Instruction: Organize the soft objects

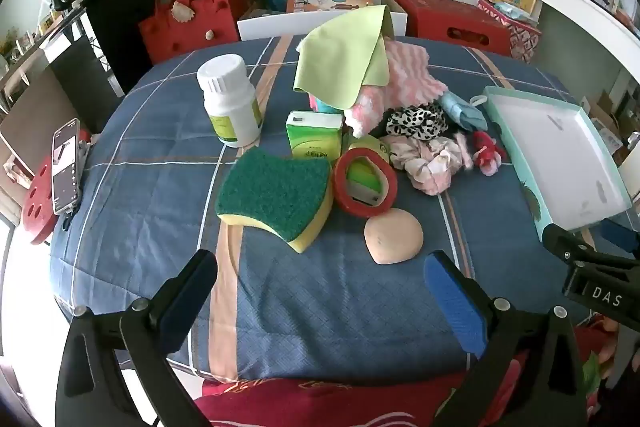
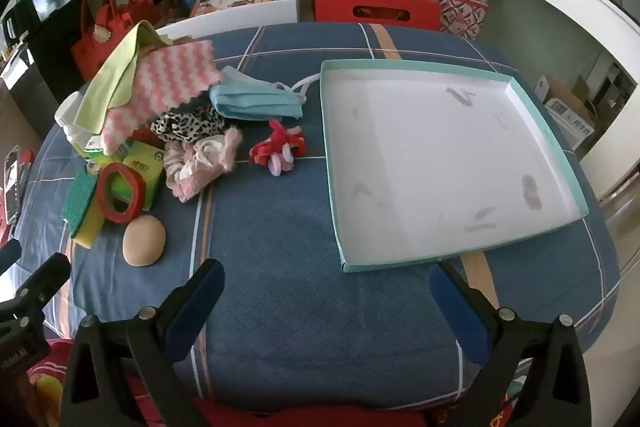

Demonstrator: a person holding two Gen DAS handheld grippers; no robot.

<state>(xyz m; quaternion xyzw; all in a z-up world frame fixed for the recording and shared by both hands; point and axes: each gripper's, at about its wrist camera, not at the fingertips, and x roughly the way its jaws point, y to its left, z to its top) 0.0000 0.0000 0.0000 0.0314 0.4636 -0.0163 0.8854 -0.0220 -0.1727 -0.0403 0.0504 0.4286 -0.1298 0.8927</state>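
At the far left edge of the left wrist view a phone lies on a red perforated stool beside the table. Right of it, upper centre-left, stands a smooth white plastic bottle with a ribbed cap, hard and so not part of the job. Just below, a kitchen sponge with a coarse green scouring face over yellow foam touches a red tape roll, and a green tissue pack stands behind them. A smooth, beige, teardrop-shaped makeup sponge lies nearest the left gripper, whose blue-padded jaws stand wide apart over bare quilted tablecloth with nothing between them.

Centre and upper centre hold the soft heap: a thin lime-green cloth draped over a pink-and-white wavy-striped fleecy cloth, a leopard-print scrunchie, a pale pink scrunchie, a pleated blue face mask and a fuzzy red-and-pink hair tie.

At right in the right wrist view sits the shallow white cardboard tray with a teal rim, holding nothing yet. The right gripper is likewise fully released and holds nothing.

A sensible start, I judge, is the beige sponge or hair tie: both lie apart from the heap. Pinch across the narrow width and lift straight up before carrying it to the tray.
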